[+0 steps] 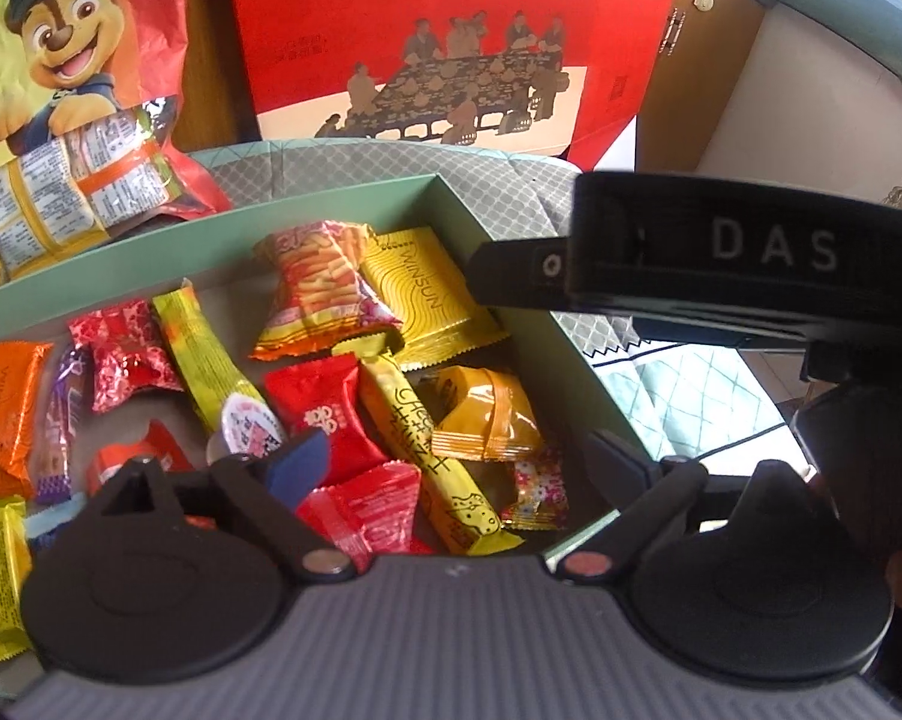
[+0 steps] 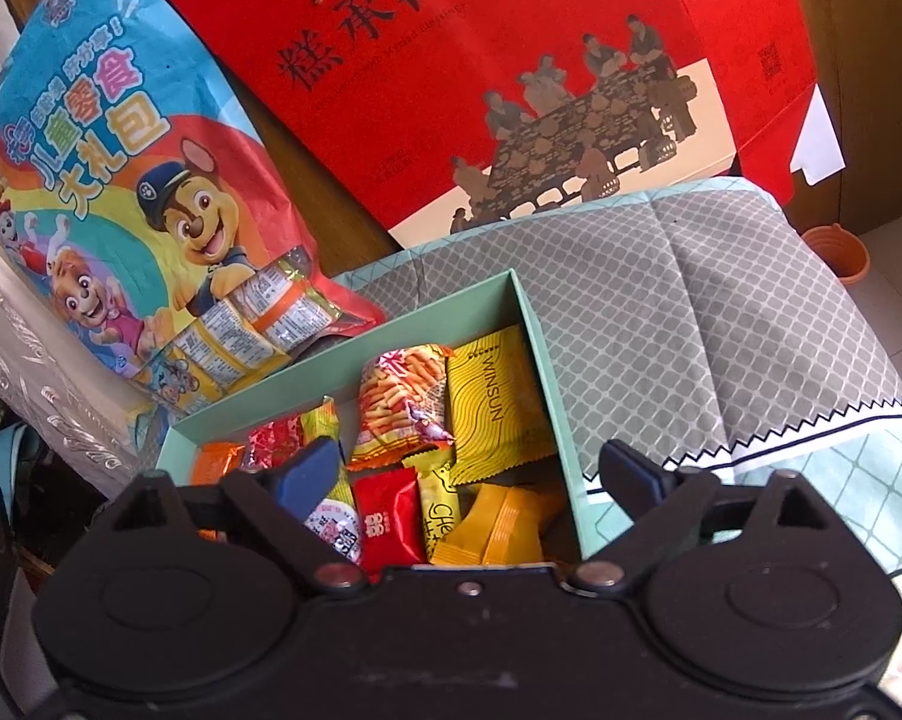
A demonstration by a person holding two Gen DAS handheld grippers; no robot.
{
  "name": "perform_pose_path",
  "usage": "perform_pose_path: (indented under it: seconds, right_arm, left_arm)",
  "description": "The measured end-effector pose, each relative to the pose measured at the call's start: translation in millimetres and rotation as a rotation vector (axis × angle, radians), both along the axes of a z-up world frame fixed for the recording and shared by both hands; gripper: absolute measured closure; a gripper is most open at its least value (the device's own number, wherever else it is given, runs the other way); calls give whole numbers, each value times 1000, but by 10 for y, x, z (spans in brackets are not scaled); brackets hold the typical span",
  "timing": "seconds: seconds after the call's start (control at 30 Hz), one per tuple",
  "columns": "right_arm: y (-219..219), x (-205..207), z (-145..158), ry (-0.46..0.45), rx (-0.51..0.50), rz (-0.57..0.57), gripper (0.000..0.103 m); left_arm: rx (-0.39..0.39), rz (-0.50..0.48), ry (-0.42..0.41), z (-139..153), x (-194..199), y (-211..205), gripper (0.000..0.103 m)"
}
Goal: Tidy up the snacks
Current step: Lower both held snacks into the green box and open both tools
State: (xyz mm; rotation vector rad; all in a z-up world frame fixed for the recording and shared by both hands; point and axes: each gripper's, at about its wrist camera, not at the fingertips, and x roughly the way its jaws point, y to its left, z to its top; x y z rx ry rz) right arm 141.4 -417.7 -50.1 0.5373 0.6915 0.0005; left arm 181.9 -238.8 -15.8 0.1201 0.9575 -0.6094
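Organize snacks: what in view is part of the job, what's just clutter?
Job:
- green box
- wrapped snacks in it, e.g. yellow WINSUN packet, red packet
- cartoon snack bag
- left gripper and right gripper, both open, empty

Lying about:
- red gift bag
- grey patterned cloth
- orange pot

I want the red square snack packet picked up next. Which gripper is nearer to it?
Left. The left gripper hangs open right over the red square snack packet, which sits just ahead of its fingers. The right gripper, also open, looks slightly further back from it.
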Motion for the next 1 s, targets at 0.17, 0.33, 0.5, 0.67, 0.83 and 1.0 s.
perform_pose_path:
  seconds: [0.17,0.33,0.5,0.67,0.83,1.0]
  right_arm:
    - [8,-58,-1,16,1,-12,0]
    - [29,-142,15,28,3,-17,0]
    - [65,-250,49,38,7,-19,0]
    - [135,-381,91,46,5,-15,0]
    - [201,-532,133,53,5,-9,0]
    - [258,-701,146,66,15,-9,0]
  left_arm:
    - [-1,7,4,6,-27,76,2]
    - [3,5,-3,40,-87,132,0]
    - [1,14,-5,102,-160,200,0]
    - [-4,21,-11,180,-244,285,0]
    - [-2,24,-21,246,-366,377,0]
    - [7,28,-20,272,-495,497,0]
